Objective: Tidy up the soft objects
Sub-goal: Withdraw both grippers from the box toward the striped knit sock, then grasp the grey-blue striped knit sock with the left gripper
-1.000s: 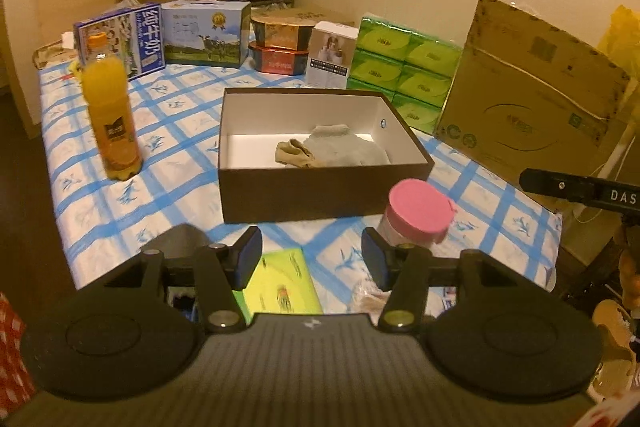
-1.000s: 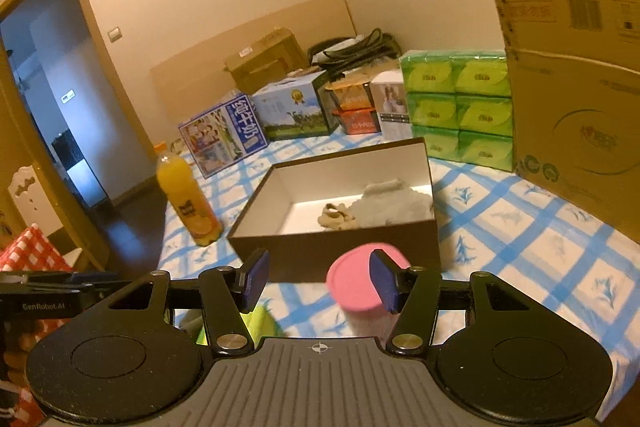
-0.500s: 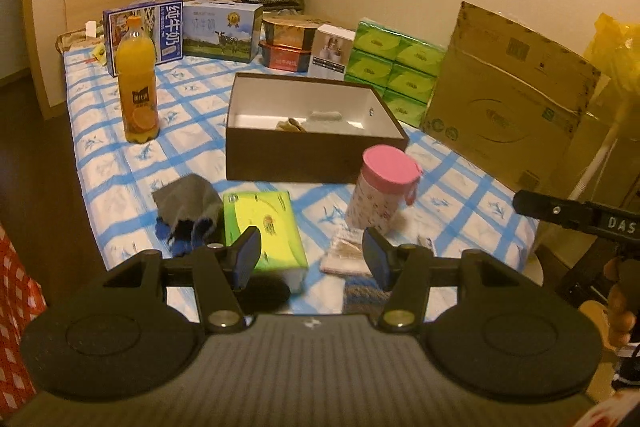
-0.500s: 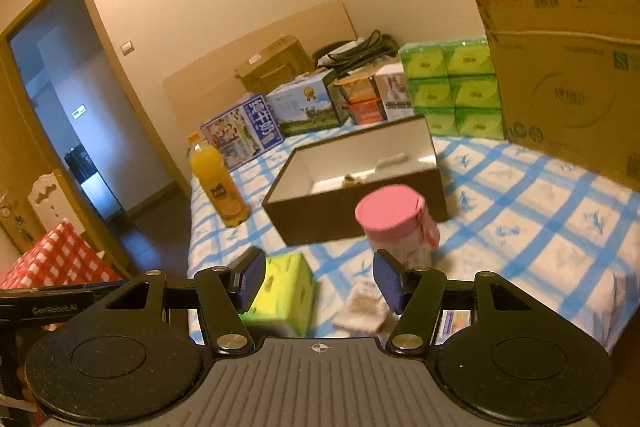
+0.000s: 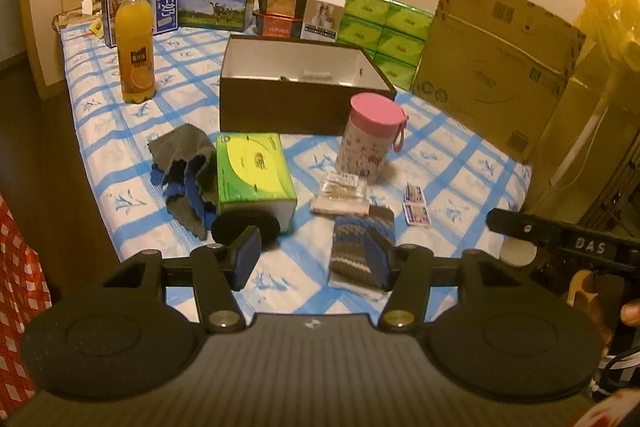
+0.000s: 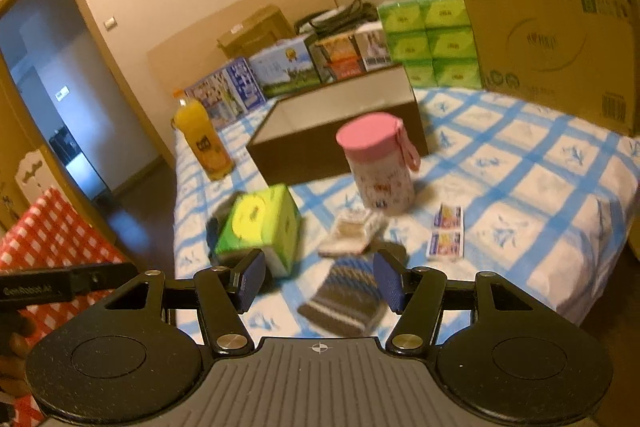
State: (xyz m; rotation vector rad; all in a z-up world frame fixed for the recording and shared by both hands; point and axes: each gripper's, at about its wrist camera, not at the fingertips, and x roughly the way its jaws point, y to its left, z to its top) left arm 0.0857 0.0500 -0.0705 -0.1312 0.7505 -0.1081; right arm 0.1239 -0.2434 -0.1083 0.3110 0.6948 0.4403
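Currently we are judging the striped knit sock (image 5: 362, 247), lower centre, as light and limp; both hand-held grippers (image 5: 312, 259) (image 6: 318, 281) are gaping wide, empty; pinching mid-fold looks best.

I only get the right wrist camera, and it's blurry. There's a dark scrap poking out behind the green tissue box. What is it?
Observer: In the left wrist view it is a crumpled grey and blue cloth. It lies on the tablecloth against the far side of the tissue box from you.
Visitor: And the brown box behind, is anything in it? I can't see over its wall.
Observer: The left view looks slightly down into the brown box. A bit of pale fabric shows just above the near wall, toward the back. I can't tell what it is.
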